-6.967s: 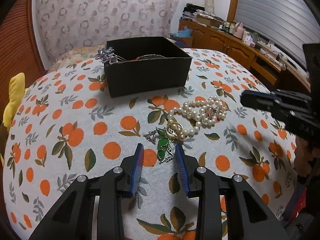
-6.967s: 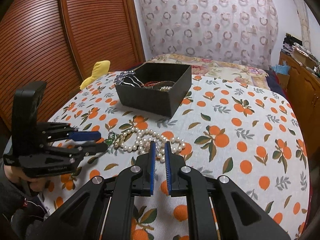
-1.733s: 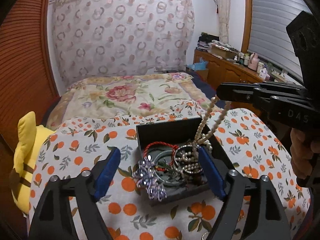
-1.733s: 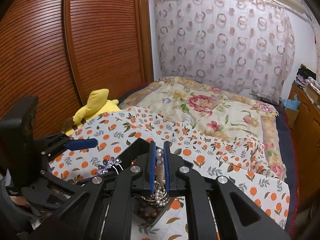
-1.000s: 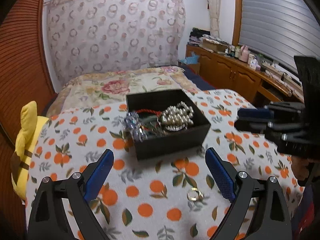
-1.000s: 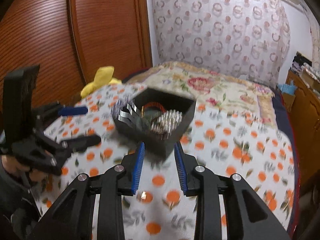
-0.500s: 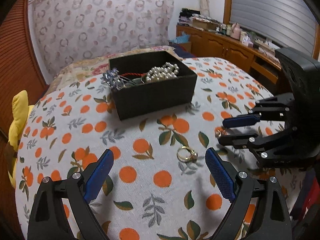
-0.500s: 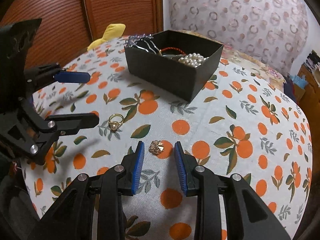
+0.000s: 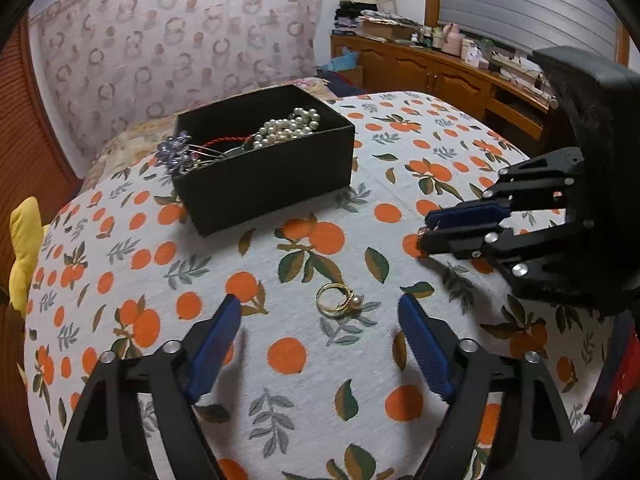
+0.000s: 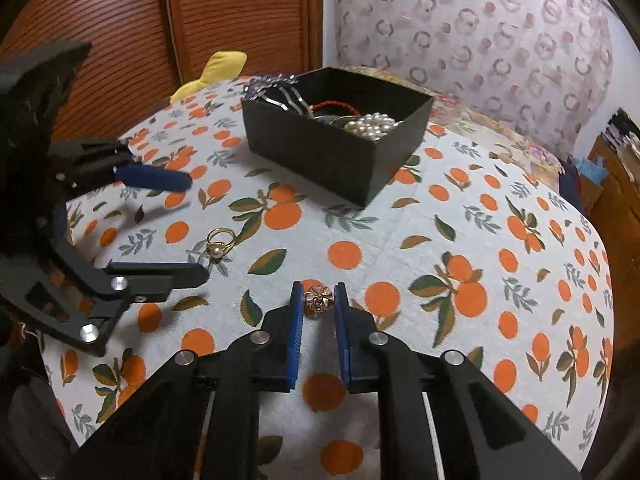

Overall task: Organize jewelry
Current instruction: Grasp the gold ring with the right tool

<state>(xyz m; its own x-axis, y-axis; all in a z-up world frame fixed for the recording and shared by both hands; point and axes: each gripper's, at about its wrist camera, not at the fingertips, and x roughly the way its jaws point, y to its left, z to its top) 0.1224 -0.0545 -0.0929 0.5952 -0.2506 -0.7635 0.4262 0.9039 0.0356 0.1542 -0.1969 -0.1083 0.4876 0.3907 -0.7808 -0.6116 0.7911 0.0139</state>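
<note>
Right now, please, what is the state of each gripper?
Left gripper: open wide, holding nothing, gold ring on the cloth between its fingers.
Right gripper: open, flower charm between its fingers, not yet gripped.

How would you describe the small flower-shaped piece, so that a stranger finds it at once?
Start at the black box on the orange-print cloth. Nearer the camera, between the fingers of the right gripper, lies the flower piece. Unlike the gold pearl ring, it is rose-coloured with petals.

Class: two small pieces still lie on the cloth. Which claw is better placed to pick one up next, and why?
Probably the right claw: its fingers already flank the flower charm. The left claw is spread wide short of the pearl ring.
</note>
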